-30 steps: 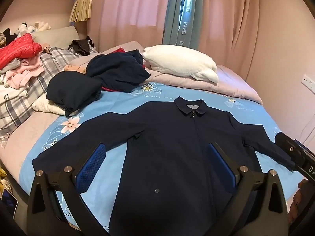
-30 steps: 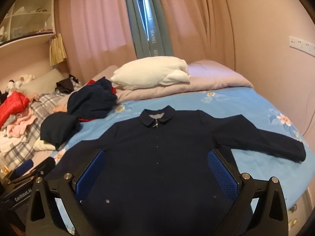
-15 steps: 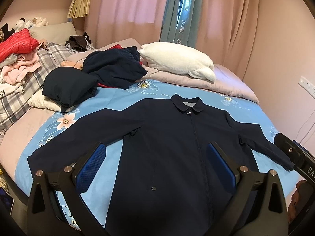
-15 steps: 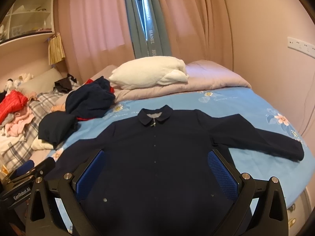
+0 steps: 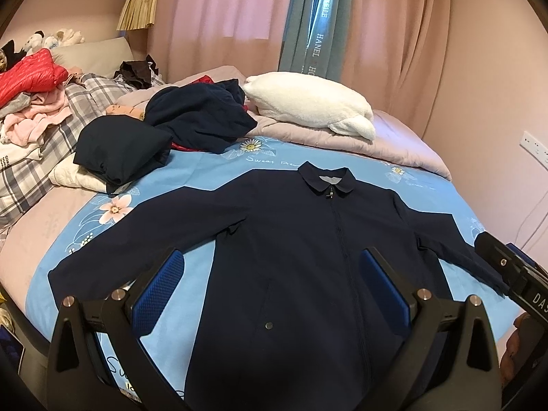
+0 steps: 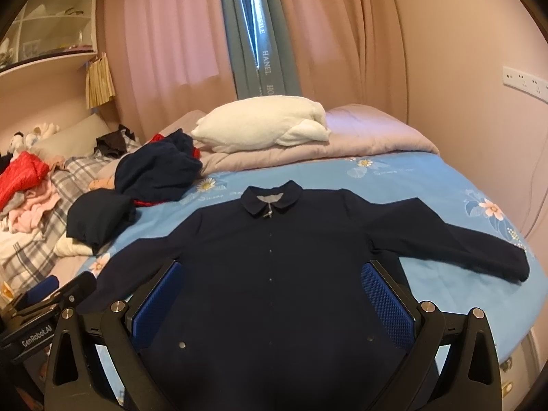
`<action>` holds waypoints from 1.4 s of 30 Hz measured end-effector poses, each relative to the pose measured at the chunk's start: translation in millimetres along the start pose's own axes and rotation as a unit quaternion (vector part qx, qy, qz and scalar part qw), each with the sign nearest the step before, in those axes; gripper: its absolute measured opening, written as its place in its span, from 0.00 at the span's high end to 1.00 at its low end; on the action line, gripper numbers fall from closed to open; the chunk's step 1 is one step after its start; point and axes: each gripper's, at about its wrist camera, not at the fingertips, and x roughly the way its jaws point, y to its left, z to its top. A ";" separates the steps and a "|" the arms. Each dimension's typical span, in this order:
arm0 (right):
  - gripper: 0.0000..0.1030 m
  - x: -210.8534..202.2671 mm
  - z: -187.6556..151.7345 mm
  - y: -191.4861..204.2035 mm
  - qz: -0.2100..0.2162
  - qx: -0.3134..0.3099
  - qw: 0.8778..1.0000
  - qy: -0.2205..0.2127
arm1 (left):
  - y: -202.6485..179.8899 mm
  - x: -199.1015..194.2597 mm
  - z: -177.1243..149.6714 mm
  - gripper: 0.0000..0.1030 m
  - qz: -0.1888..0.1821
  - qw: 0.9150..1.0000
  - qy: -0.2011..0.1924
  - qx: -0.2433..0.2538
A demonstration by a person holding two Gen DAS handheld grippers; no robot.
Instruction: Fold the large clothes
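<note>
In the left wrist view, the left hand-held gripper (image 5: 272, 294) hovered over the near hem of the navy jacket (image 5: 308, 257), its blue pads spread wide and holding nothing. The jacket lay flat on the blue floral bed sheet (image 5: 205, 171), collar toward the far side, body running near to far, sleeves stretched left and right.

In the right wrist view, the right hand-held gripper (image 6: 272, 299) hung above the jacket (image 6: 274, 267) near its hem, jaws likewise wide apart and empty. The collar (image 6: 271, 199) pointed toward the far white pillow (image 6: 260, 128).
</note>
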 end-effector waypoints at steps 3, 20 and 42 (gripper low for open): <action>0.00 -0.2 0.5 -1.2 0.000 0.001 1.000 0.000 | 1.3 -0.3 -1.1 0.01 0.000 1.000 0.001 -0.001; 0.00 -1.2 2.1 -5.5 -0.001 0.000 1.000 0.004 | 0.1 2.6 -3.2 0.01 -0.003 1.000 0.005 0.006; 0.00 4.0 -5.8 5.3 0.027 -0.015 0.999 0.030 | -8.2 4.7 -5.7 0.01 -0.022 0.999 0.021 0.021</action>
